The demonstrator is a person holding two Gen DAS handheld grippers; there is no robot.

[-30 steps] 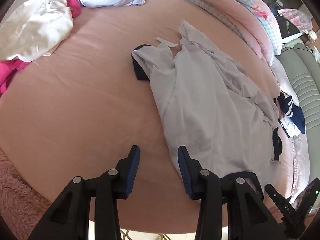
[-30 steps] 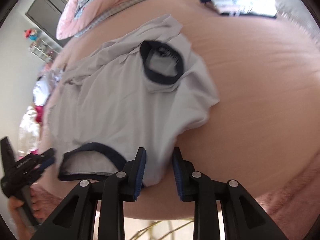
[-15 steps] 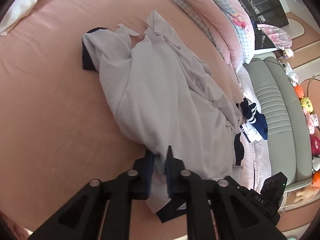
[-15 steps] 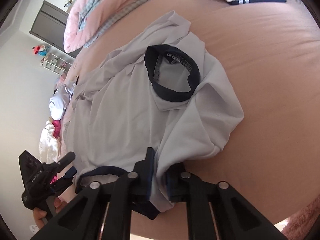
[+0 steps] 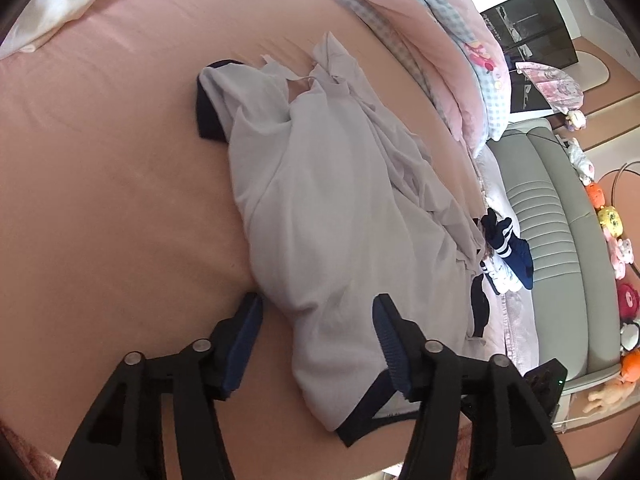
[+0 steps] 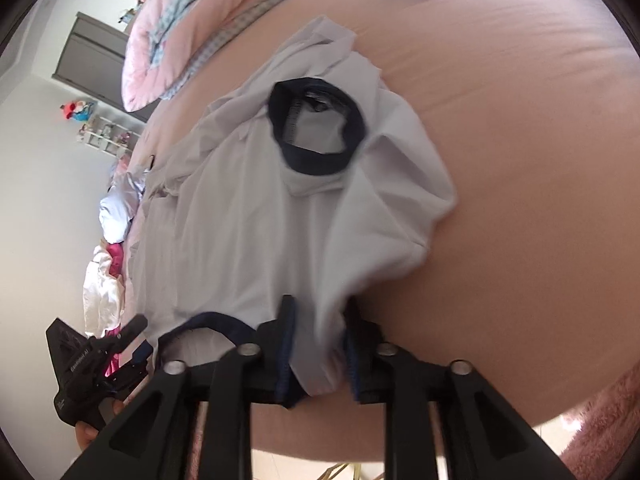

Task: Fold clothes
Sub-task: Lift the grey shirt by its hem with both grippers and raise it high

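Observation:
A pale grey T-shirt (image 5: 328, 200) with navy trim lies crumpled lengthwise on the pink bed (image 5: 100, 208). My left gripper (image 5: 316, 320) is open, its fingers wide apart on either side of the shirt's near edge. A navy cuff (image 5: 208, 116) shows at the far end. In the right wrist view the T-shirt (image 6: 240, 240) shows its navy neckband (image 6: 316, 120) facing up and a navy sleeve cuff (image 6: 208, 320) near me. My right gripper (image 6: 320, 336) is open, with a bunched fold of the shirt loose between its fingers. The left gripper (image 6: 92, 364) is visible at lower left.
A pink and checked quilt (image 5: 440, 28) lies along the far side. A stack of navy and white folded clothes (image 5: 504, 256) sits beyond the shirt. White and pink garments (image 5: 52, 4) are piled far left. A grey sofa (image 5: 552, 208) stands past the bed.
Both grippers were shut on the shirt's near edge half a second ago and have now opened. The fabric has dropped back and sits loose between the fingers.

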